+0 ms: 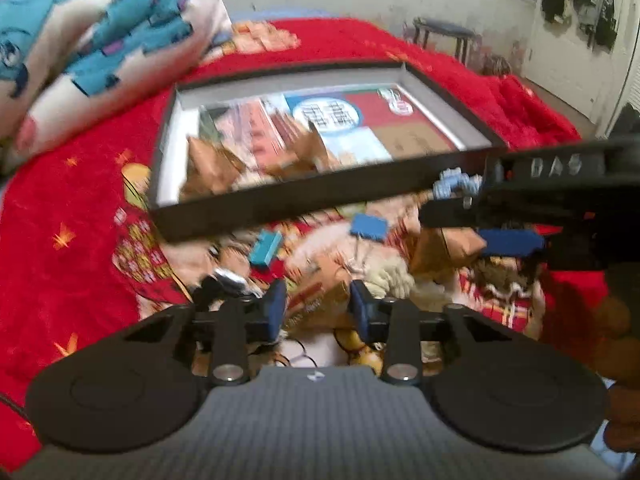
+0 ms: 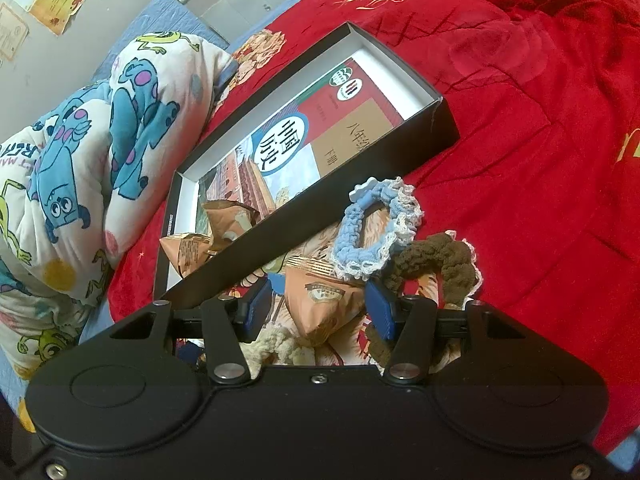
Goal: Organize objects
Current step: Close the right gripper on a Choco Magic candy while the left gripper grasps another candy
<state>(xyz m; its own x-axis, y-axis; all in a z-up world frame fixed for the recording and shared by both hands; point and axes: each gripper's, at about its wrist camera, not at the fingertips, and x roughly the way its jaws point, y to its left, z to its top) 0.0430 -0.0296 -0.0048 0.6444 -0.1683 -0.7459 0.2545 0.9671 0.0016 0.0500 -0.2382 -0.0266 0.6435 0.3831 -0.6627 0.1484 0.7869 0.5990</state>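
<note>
Lying on the red blanket point(image 2: 520, 128), the black box point(image 2: 400, 152) runs long-axis away up-right, book point(image 2: 320, 136) inside. Right gripper point(image 2: 320, 310) is clamped on a brown packet point(image 2: 320, 300); left gripper point(image 1: 318, 312) stands apart, nothing pinched. Blue scrunchie point(image 2: 372, 232) crowds the box wall.

So it's all on a bed with a fuzzy red blanket point(image 2: 520, 140). Sitting right on it: a shallow black box point(image 2: 404, 148), a cartoon-monster quilt point(image 2: 100, 140) bunched up beside the box, plus a blue crochet scrunchie point(image 2: 360, 240), a brown scrunchie point(image 2: 436, 260) and a tan snack packet point(image 2: 320, 300) near the box's front wall.
</note>
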